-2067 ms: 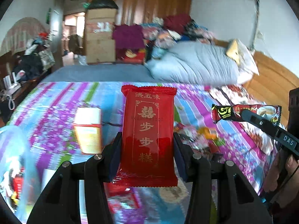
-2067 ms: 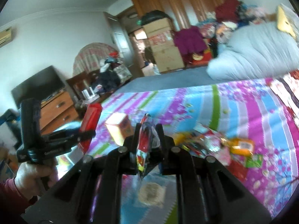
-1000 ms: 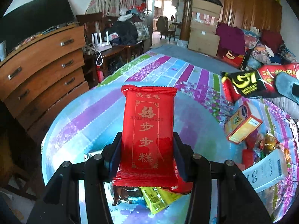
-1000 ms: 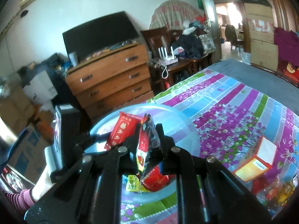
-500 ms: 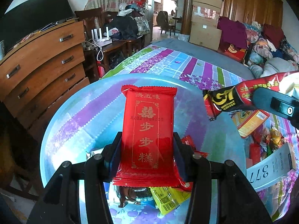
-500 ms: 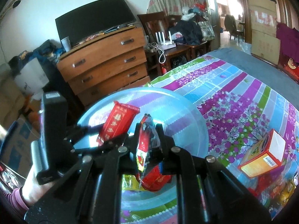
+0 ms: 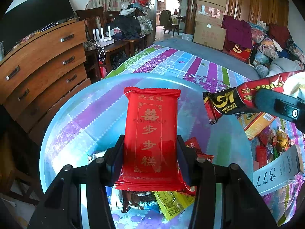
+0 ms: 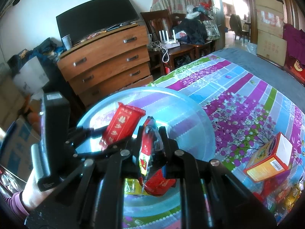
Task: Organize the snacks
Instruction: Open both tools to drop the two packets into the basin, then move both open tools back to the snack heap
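Note:
My left gripper (image 7: 150, 152) is shut on a red snack packet with gold characters (image 7: 151, 133) and holds it upright over a clear blue plastic bowl (image 7: 76, 114). The bowl holds several packets, one yellow (image 7: 171, 202). My right gripper (image 8: 150, 143) is shut on a red and black G7 instant coffee sachet (image 8: 147, 148), edge-on, also over the bowl (image 8: 190, 118). The sachet shows in the left wrist view (image 7: 228, 101) at the right. The red packet shows in the right wrist view (image 8: 120, 126), left of the sachet.
The bowl sits at the bed's corner on a purple striped cover (image 8: 247, 95). An orange box (image 8: 270, 158) and loose snacks (image 7: 274, 141) lie to the right. A white card marked 377 (image 7: 276, 173) lies beside the bowl. A wooden dresser (image 8: 106, 61) stands beyond the bed.
Both grippers swung left from the bed to the blue bowl with their packets. In the last half second the coffee sachet came closer and lower over the bowl.

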`<state>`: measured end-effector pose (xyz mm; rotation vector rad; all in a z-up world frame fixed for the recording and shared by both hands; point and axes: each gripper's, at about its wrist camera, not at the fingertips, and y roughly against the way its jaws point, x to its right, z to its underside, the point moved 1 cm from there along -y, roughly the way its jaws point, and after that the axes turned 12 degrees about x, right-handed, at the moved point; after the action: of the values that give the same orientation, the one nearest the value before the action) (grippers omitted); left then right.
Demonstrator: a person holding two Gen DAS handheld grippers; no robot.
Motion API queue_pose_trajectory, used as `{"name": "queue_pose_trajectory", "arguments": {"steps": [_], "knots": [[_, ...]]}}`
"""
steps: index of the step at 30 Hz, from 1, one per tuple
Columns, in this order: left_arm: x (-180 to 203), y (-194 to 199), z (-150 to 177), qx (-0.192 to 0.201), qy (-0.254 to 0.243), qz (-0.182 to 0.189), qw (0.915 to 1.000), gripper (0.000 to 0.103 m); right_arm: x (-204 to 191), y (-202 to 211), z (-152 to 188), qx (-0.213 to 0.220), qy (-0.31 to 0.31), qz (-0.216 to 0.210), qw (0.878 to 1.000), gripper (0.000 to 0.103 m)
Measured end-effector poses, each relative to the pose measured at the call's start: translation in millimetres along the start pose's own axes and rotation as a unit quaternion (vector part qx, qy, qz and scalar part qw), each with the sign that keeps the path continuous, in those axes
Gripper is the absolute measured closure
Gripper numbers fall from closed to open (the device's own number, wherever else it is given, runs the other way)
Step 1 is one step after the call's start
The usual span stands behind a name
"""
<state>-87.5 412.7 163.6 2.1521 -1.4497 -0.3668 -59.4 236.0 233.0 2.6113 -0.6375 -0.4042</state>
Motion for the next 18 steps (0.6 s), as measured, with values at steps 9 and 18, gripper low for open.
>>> {"name": "queue_pose_trajectory", "arguments": {"steps": [9,18], "knots": [[0.9,2.1,-2.6,0.008,-0.001,-0.016,0.9998,0.041,3.3,-2.2,1.8,-0.003,-0.006,0.003,1.000,0.083],[3.8,9.1,-4.6,0.022,-0.011,-0.038,0.9990,0.031,-5.4,5.8,-0.6,0.006,-0.002,-0.003,1.000,0.074]]}}
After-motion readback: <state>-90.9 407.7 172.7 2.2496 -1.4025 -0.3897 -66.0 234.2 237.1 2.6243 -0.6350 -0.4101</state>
